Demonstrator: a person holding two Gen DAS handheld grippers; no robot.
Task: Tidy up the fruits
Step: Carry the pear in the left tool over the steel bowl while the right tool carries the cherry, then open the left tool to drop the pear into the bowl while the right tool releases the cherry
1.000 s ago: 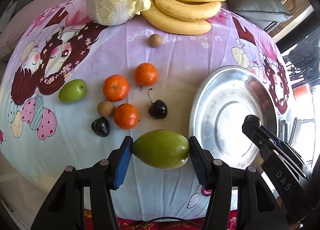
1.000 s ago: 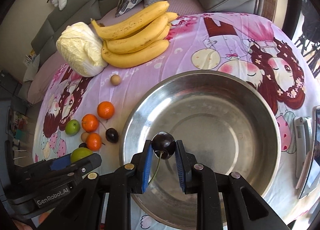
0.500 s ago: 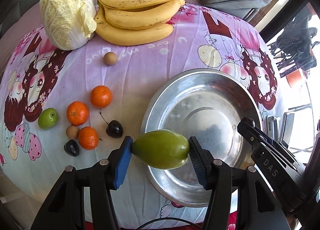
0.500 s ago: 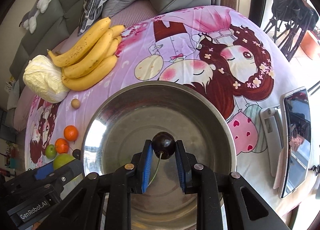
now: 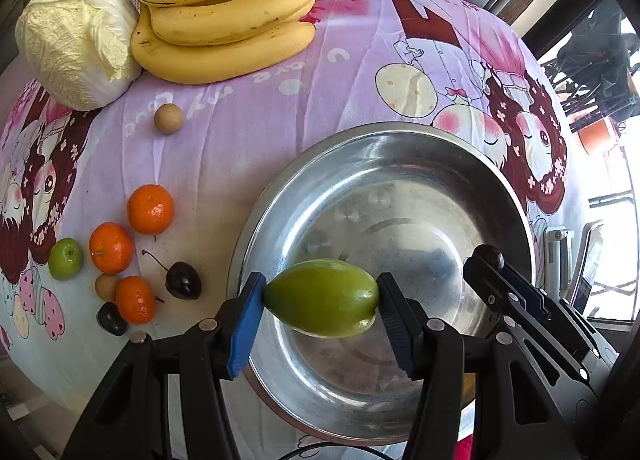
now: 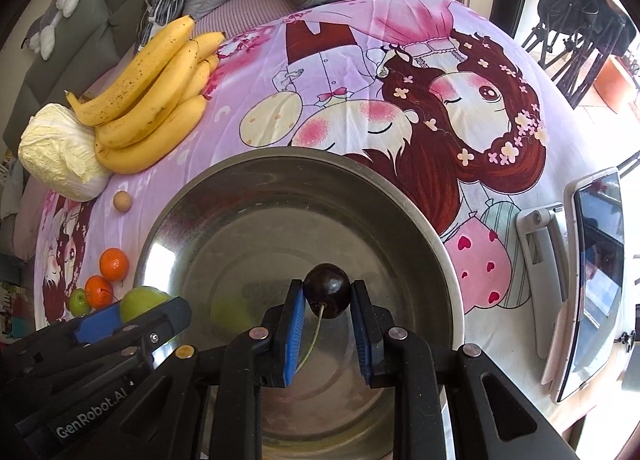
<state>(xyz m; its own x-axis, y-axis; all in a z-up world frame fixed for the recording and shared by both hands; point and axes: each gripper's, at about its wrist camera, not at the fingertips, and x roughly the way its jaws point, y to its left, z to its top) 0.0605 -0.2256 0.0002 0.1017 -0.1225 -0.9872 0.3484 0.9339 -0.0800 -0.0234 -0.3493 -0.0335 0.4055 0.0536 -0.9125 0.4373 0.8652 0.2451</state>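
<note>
**Green mango and dark cherry over the bowl**

Green, smooth and likely firm, the mango (image 5: 320, 302) sits clamped end to end in the left gripper (image 5: 320, 314) above the steel bowl (image 5: 516, 216). The right gripper (image 6: 326, 314) pinches a small, bruisable cherry (image 6: 327, 290) by its sides. Beyond, tangerines (image 5: 150, 209) wait.

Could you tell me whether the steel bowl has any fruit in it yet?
Empty. The steel bowl shows only bare metal; the mango and cherry are held above it in the grippers.
</note>
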